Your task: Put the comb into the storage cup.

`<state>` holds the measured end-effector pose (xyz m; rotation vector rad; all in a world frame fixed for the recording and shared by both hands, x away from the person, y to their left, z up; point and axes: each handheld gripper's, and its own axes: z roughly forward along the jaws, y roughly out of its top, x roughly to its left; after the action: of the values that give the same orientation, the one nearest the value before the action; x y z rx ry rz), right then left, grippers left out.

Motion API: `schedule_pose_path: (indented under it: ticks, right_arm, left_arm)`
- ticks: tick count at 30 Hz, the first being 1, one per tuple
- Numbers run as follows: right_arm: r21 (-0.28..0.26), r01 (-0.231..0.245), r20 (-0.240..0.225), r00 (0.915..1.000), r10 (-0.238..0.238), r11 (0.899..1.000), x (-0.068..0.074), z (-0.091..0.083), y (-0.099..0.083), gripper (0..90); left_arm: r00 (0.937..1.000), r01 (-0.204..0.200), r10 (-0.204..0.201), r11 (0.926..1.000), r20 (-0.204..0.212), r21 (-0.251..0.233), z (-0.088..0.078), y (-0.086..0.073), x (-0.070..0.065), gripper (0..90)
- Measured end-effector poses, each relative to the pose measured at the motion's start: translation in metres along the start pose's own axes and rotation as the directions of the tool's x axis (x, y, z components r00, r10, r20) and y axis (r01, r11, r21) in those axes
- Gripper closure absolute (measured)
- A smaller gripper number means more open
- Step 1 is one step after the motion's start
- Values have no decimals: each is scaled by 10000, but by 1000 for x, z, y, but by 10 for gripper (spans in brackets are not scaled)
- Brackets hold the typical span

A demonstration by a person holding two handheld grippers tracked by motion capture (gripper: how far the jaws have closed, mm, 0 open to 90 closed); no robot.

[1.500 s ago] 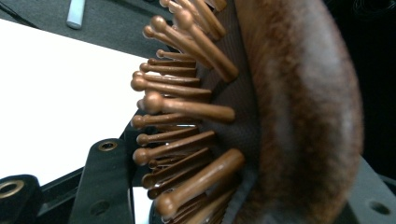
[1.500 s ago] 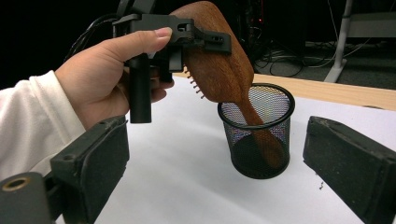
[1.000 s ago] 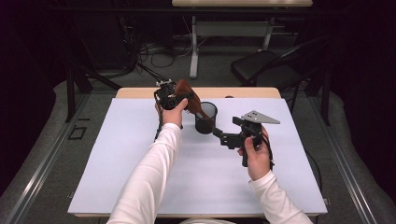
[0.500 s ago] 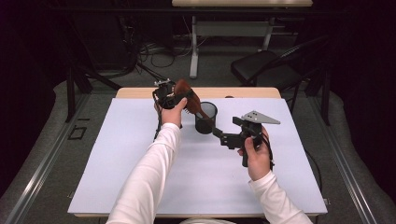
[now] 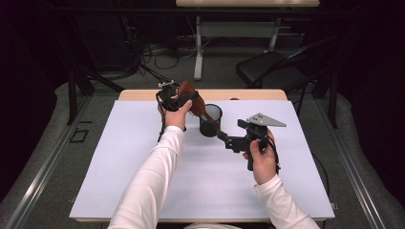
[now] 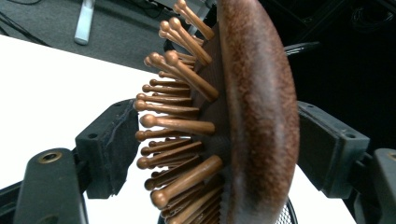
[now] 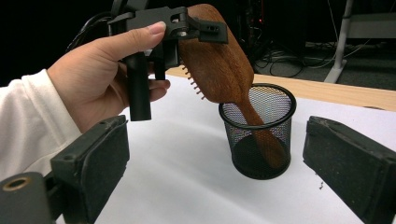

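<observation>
The left gripper point(image 5: 184, 98) hangs over the far middle of the table, its jaws just opened around the head of a wooden hairbrush point(image 5: 196, 102); in the left gripper view the brush point(image 6: 243, 116) stands between the pads with a gap on the bristle side, while its smooth back lies close against the other pad, and whether that pad touches it cannot be told. The brush leans with its handle down inside a black mesh cup point(image 5: 210, 120), which stands upright just right of the left hand point(image 5: 175, 116). In the right gripper view the handle reaches the bottom of the cup point(image 7: 259, 135). The right gripper point(image 5: 224, 137) sits near the cup on its right, level and pointed at it, jaws spread wide with nothing between them. Everything rests on a white sheet point(image 5: 143, 181) covering the table, whose pale wooden edge point(image 5: 143, 94) shows at the far side. Beyond it lie a grey floor, a dark chair point(image 5: 270, 71) at the far right, a tangle of cables point(image 5: 148, 57) at the far left, and the white legs of another table point(image 5: 198, 52).
</observation>
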<state>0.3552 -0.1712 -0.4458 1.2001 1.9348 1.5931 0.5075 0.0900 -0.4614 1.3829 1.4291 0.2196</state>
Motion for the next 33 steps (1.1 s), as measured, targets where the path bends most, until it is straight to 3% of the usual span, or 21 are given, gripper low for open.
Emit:
schedule_pose_path:
  ticks: [5, 9, 14, 20, 33]
  right_arm:
    - [21, -22, 9, 10000, 22, 10000, 0, 0, 0, 68]
    - [21, -10, 1, 10000, 10, 10000, 0, 0, 0, 68]
    - [18, 5, 2, 10000, -5, 10000, -1, 0, 0, 68]
    - [19, -51, -36, 10000, 51, 10000, -1, 0, 0, 68]
    - [99, -75, -13, 10000, 76, 9999, -3, 1, -1, 69]
  left_arm:
    - [9995, -97, 95, 9999, -301, -72, -1, 1, 1, 156]
    - [9986, 230, -233, 9997, -465, -73, -2, 1, 2, 141]
    - [9991, 402, -401, 9992, -100, 80, -3, 3, 3, 1]
    - [9991, 425, -425, 9991, -48, 46, -5, 4, 4, 3]
    - [9999, -21, 19, 9999, 122, 125, -14, 10, 4, 4]
